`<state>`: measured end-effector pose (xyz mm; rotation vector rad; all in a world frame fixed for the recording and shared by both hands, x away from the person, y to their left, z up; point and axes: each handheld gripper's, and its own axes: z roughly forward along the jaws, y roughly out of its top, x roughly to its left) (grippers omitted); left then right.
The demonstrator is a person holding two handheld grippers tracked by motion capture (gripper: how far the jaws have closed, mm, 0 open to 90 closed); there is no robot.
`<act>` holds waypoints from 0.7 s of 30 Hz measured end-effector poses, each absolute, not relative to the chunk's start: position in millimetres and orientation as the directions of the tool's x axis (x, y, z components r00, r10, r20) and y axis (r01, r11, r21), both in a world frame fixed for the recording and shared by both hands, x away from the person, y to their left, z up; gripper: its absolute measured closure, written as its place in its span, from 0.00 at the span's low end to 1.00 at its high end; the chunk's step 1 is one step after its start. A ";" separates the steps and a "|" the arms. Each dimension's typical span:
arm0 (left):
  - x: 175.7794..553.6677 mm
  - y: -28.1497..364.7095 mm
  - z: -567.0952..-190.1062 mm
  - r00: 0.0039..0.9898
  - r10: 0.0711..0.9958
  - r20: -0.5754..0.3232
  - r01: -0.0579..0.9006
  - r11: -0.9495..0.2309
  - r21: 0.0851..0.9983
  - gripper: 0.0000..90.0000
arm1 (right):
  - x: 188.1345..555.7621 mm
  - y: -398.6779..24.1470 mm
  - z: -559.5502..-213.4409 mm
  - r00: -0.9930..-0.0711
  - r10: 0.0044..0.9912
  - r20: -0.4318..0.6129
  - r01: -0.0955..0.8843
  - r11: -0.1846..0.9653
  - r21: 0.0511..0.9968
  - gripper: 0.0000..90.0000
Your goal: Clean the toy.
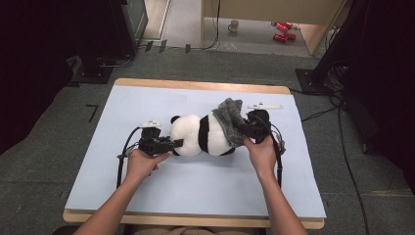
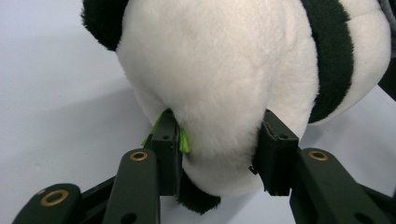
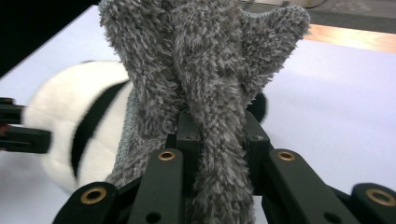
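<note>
Soft plush and shaggy cloth on a smooth matt sheet.

Short, dense white-and-black pile on the toy panda (image 2: 219,70), velvety and matt; long, rough grey loops on the cloth (image 3: 205,70), coarse like a microfibre duster, with a knitted edge. Matt black hard plastic on the left gripper (image 2: 219,154) and right gripper (image 3: 217,140), brass-coloured shiny rivets at the joints. Pale blue, smooth, unglossy sheet on the table (image 1: 195,176), bare light wood at its rim.
</note>
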<state>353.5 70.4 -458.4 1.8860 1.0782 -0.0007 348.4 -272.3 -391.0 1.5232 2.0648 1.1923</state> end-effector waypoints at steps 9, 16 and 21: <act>358.9 72.5 -460.8 0.607 0.668 -0.430 0.688 -0.172 0.705 0.64 | 353.4 -296.0 -418.7 -0.327 0.902 0.281 0.700 0.032 0.714 0.84; 358.9 72.7 -462.6 0.605 0.660 -0.445 0.691 -0.157 0.706 0.64 | 351.4 -312.7 -414.2 -0.295 0.912 0.285 0.709 0.009 0.706 0.84; 358.7 72.8 -463.4 0.607 0.660 -0.443 0.688 -0.158 0.708 0.64 | 344.3 -315.8 -390.6 -0.317 0.899 0.302 0.663 -0.017 0.748 0.84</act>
